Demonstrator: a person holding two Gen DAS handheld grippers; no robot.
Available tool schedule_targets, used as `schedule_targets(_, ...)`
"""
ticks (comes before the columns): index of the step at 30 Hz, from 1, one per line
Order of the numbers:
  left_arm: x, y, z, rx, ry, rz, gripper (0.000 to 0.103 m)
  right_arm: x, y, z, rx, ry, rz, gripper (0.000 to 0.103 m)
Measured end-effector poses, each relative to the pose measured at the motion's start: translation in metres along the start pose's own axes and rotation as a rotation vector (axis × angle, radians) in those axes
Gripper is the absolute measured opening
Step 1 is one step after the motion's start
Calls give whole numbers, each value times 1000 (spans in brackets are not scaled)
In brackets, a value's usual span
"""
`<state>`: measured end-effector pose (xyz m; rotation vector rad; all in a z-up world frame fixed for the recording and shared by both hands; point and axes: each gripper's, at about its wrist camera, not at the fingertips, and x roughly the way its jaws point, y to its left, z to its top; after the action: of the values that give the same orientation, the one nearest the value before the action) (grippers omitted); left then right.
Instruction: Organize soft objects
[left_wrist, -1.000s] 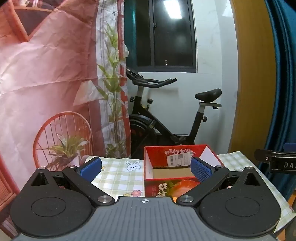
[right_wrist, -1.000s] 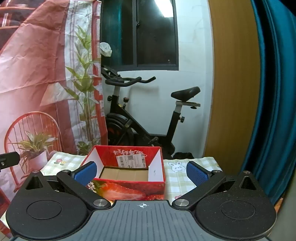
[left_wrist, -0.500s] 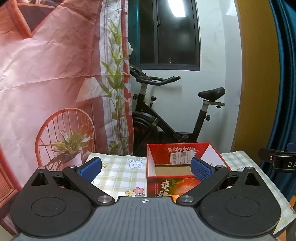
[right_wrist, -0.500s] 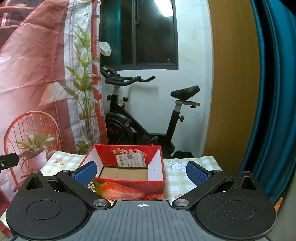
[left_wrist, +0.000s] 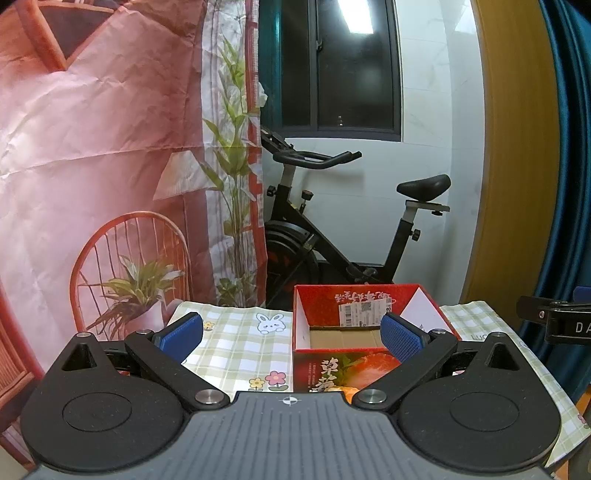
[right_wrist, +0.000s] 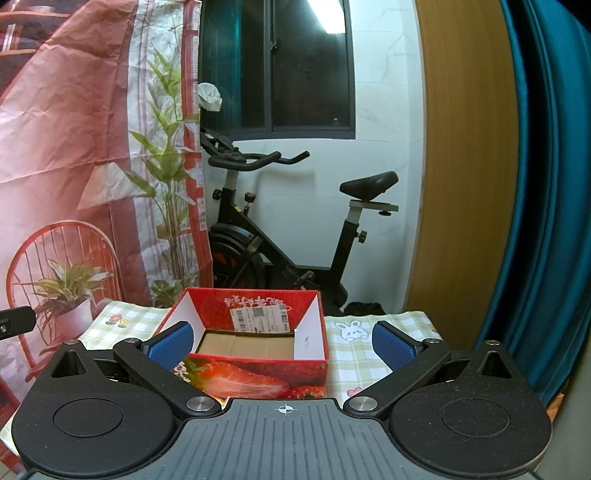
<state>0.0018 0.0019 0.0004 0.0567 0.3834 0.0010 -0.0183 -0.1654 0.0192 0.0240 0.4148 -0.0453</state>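
A red strawberry-printed cardboard box (left_wrist: 369, 325) (right_wrist: 258, 373) stands open-topped on a green checked tablecloth (left_wrist: 240, 343) (right_wrist: 354, 354); its brown floor shows nothing inside. My left gripper (left_wrist: 291, 334) is open, held above the near part of the table, its right pad in front of the box's right side. My right gripper (right_wrist: 282, 343) is open too, its blue pads to either side of the box. No soft object shows in either view. Part of the right gripper (left_wrist: 554, 321) shows at the right edge of the left wrist view.
A black exercise bike (left_wrist: 332, 236) (right_wrist: 280, 229) stands behind the table against a white wall. A printed pink backdrop (left_wrist: 92, 147) hangs on the left, a blue curtain (right_wrist: 546, 184) and wooden panel (right_wrist: 465, 166) on the right. The table's right edge lies near the curtain.
The left wrist view has shifted so the box sits further right and the bike appears higher. The right view is nearly unchanged. Both grippers stayed open.
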Motion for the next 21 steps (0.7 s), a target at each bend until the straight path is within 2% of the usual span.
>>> schedule_targets(21, 1, 0, -2, -6, 1, -1, 103, -2, 0, -1, -3, 1, -1, 103)
